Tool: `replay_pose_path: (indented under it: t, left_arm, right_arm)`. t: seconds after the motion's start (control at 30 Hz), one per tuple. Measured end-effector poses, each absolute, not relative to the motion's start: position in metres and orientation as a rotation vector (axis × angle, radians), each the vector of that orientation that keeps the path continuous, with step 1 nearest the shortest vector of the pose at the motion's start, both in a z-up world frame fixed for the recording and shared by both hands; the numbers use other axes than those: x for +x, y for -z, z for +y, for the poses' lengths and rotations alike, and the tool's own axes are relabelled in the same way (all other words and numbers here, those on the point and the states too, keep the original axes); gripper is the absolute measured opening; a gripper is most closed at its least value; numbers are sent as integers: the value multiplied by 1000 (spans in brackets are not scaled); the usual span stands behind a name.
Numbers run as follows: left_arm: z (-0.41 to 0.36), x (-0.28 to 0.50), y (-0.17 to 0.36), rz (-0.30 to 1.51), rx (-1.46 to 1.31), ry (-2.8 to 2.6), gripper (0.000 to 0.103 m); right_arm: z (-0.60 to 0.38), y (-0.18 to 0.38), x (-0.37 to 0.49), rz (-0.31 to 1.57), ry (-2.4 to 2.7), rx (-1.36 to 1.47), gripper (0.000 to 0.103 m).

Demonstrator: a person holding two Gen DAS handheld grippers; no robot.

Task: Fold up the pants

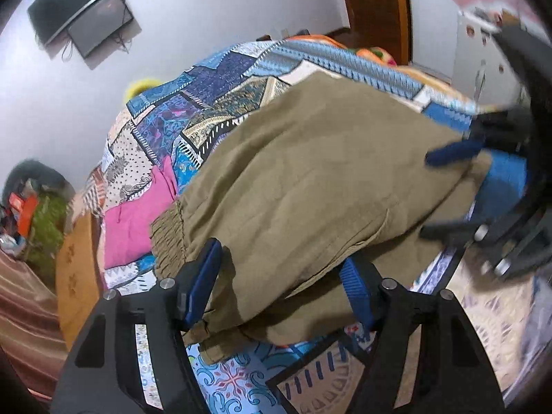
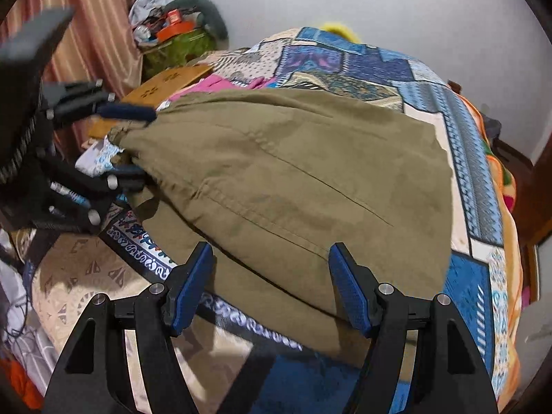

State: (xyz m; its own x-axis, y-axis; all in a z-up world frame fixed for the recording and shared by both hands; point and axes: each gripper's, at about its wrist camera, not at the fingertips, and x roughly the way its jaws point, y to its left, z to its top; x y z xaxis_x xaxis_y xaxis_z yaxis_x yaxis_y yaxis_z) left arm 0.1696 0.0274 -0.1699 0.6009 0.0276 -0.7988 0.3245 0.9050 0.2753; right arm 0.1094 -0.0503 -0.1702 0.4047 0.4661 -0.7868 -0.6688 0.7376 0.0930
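Observation:
Olive-green pants (image 1: 296,172) lie folded over on a patchwork bedspread (image 1: 214,103); their gathered elastic waistband (image 1: 169,234) points toward the bed's left side. My left gripper (image 1: 281,283) is open, its blue pads on either side of the near fabric edge by the waistband. My right gripper (image 2: 272,283) is open, straddling the pants' (image 2: 293,179) near edge. Each gripper shows in the other view: the right gripper (image 1: 448,189) at the far right end, the left gripper (image 2: 138,145) at the waistband end.
A pink cloth (image 1: 138,220) lies beside the waistband. A wooden board (image 1: 76,276) sits at the bed's left edge. Clutter and a green bag (image 2: 179,45) stand by the curtain. A TV (image 1: 100,24) hangs on the wall. An orange blanket (image 2: 496,158) lies at the bed's right side.

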Motion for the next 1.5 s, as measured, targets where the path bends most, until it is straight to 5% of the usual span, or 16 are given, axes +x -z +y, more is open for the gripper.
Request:
replay_pose_path:
  t: [0.17, 0.37, 0.47, 0.5, 0.53, 0.6, 0.8, 1.0, 1.13, 1.23, 1.33, 1.5]
  left_arm:
    - [32, 176, 160, 922, 357, 186, 68]
    - [27, 166, 167, 934, 350, 227, 68]
    - [21, 162, 175, 936, 388, 213, 68]
    - [19, 161, 176, 926, 409, 198, 62]
    - [17, 160, 178, 918, 433, 180, 44]
    - [16, 161, 180, 923, 450, 153, 21]
    - [18, 151, 165, 893, 400, 176, 14]
    - [17, 141, 173, 931, 392, 203, 15]
    - [27, 135, 178, 970, 330, 193, 34]
    - [40, 123, 170, 955, 279, 181, 54]
    - [58, 112, 157, 927, 233, 147, 58]
    - [102, 110, 141, 901, 105, 53, 65]
  right_arm:
    - [-39, 170, 113, 864, -746, -267, 63]
    - [-37, 166, 123, 819, -737, -239, 13]
    - [-40, 158, 122, 778, -722, -223, 10]
    - [-40, 156, 122, 773, -722, -220, 10]
    - [-40, 155, 122, 772, -723, -216, 10]
    - [-42, 152, 120, 771, -728, -209, 10]
    - [-43, 146, 107, 753, -738, -243, 9]
    - [-49, 146, 98, 775, -751, -211, 9]
    - [-51, 156, 100, 846, -745, -174, 15]
    - [-57, 160, 99, 892, -728, -157, 29]
    - [-71, 155, 93, 887, -711, -140, 44]
    - [-104, 143, 89, 863, -640, -110, 47]
